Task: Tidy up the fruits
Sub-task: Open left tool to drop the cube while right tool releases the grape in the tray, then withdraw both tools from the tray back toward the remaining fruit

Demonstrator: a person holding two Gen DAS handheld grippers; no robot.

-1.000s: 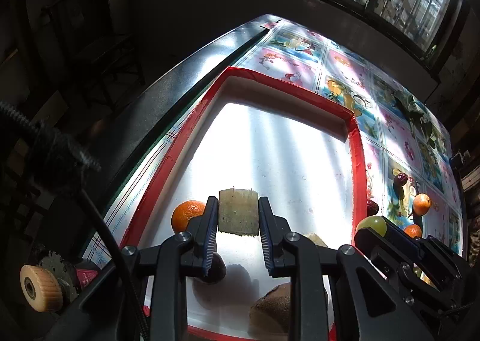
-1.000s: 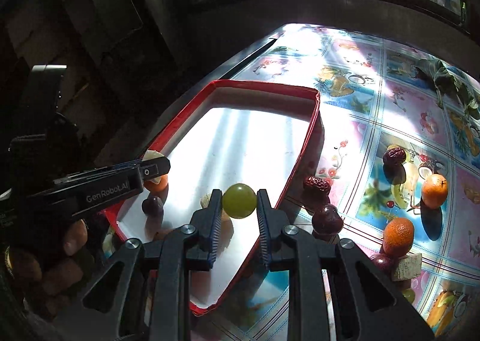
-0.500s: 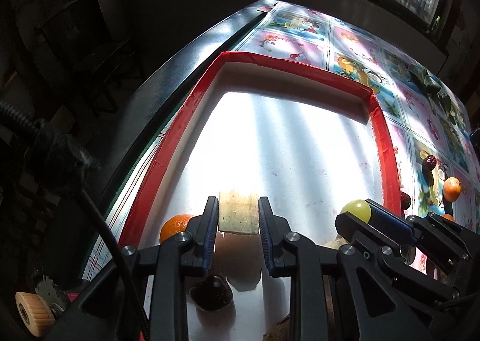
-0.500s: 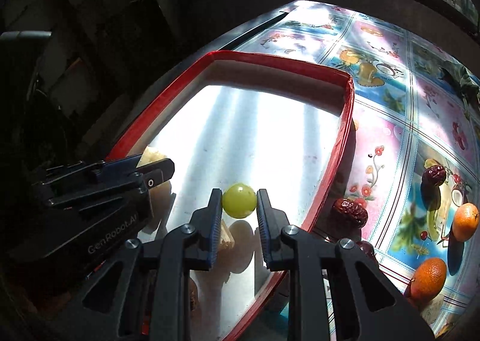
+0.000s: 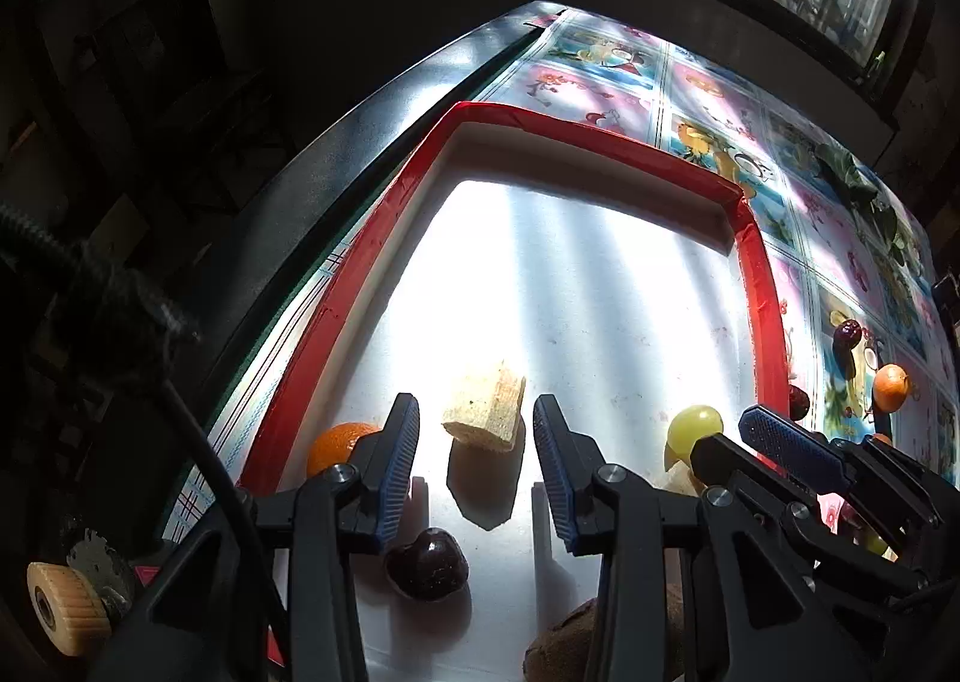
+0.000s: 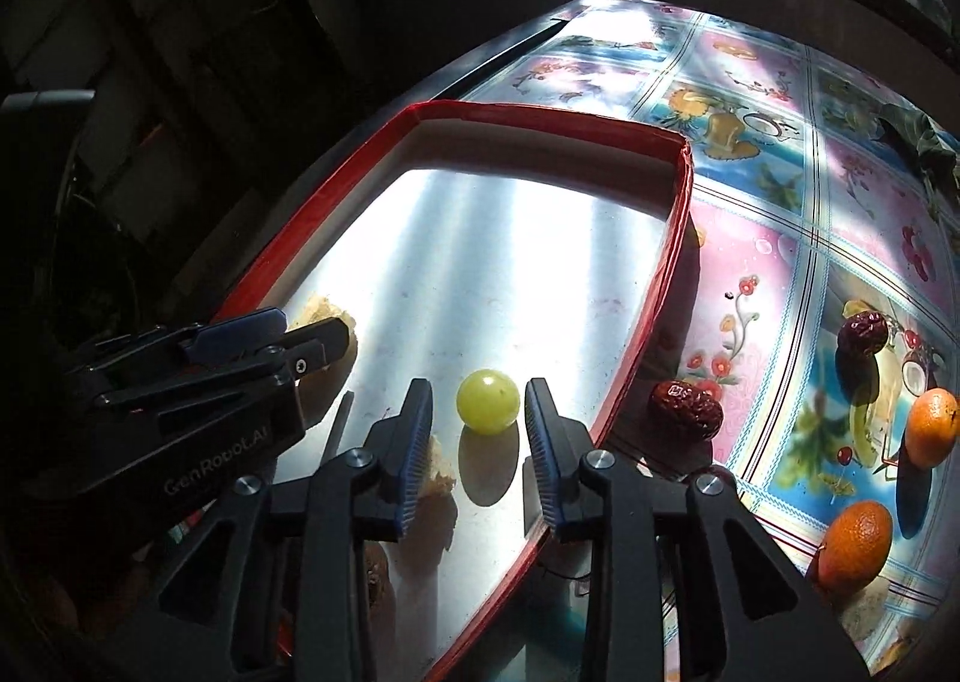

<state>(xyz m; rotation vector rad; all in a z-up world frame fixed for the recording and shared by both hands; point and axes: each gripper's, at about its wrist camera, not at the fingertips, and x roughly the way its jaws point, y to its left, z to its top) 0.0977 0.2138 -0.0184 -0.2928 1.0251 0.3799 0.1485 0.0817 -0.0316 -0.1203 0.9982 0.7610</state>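
Both tongs have just let go over the red-rimmed tray (image 5: 765,286): my left gripper (image 5: 474,460) now stands spread, the pale fruit chunk (image 5: 485,409) it held a moment ago dropping free onto the white floor. My right gripper (image 6: 478,442) has parted too, and the green grape (image 6: 487,401) sits loose between its jaws. Two more pieces are sorted, I judge; oranges (image 6: 855,547) and dates (image 6: 687,409) wait outside on the tablecloth (image 6: 762,262).

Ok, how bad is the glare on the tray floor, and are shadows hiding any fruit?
Left wrist view: the tray floor is blown out white in sunlit stripes; the pale cube still reads clearly. Right wrist view: milder glare, and the grape casts a crisp shadow toward the camera, hiding nothing.
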